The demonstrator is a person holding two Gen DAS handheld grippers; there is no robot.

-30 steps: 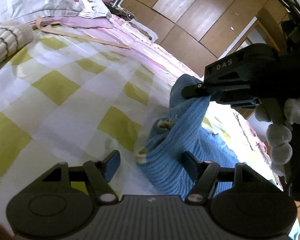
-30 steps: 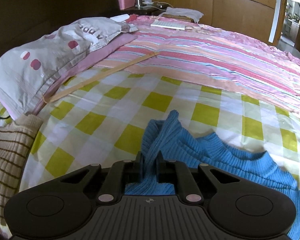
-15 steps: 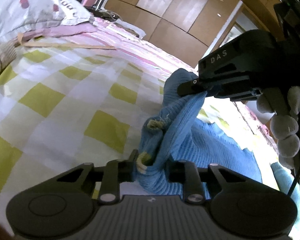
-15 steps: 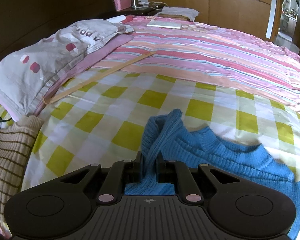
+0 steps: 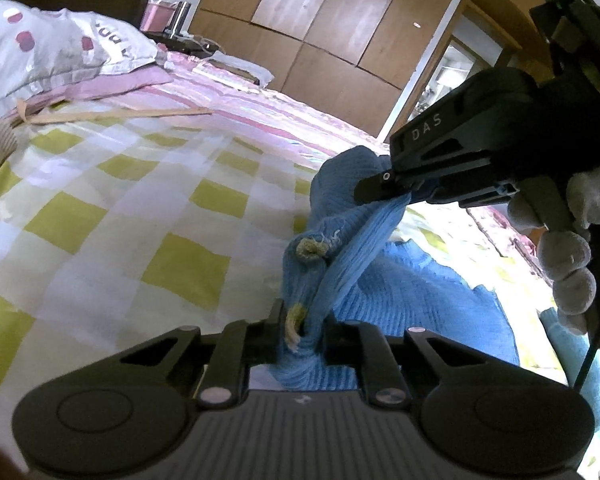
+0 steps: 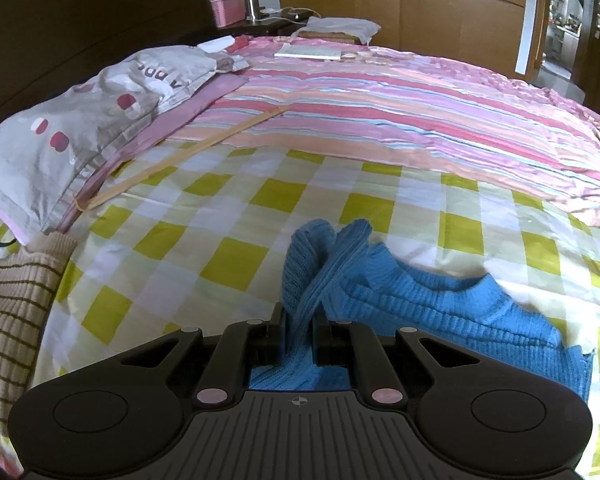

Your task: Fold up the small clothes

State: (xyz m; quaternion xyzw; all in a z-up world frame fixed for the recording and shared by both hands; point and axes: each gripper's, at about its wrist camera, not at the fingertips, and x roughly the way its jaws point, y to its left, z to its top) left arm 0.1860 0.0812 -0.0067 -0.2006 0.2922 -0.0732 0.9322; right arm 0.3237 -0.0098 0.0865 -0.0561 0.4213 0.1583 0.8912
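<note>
A small blue knitted sweater (image 5: pixel 384 280) lies on a yellow-and-white checked sheet (image 5: pixel 140 216). My left gripper (image 5: pixel 302 330) is shut on a bunched edge of it that has a yellowish trim. My right gripper (image 6: pixel 299 334) is shut on another fold of the sweater (image 6: pixel 428 304) and lifts it off the bed. In the left wrist view the right gripper (image 5: pixel 384 190) shows at the upper right, held by a gloved hand (image 5: pixel 568 256), with blue knit stretched between the two grippers.
A grey pillow with red spots (image 6: pixel 84 120) and a beige striped knit garment (image 6: pixel 12 320) lie at the left. A pink striped quilt (image 6: pixel 380 120) covers the far half of the bed. A wooden stick (image 6: pixel 180 156) lies across. Wooden wardrobes (image 5: pixel 340 28) stand behind.
My left gripper, open a second ago, has closed on the sweater's edge. Both grippers have risen a little, pulling the blue knit taut between them.
</note>
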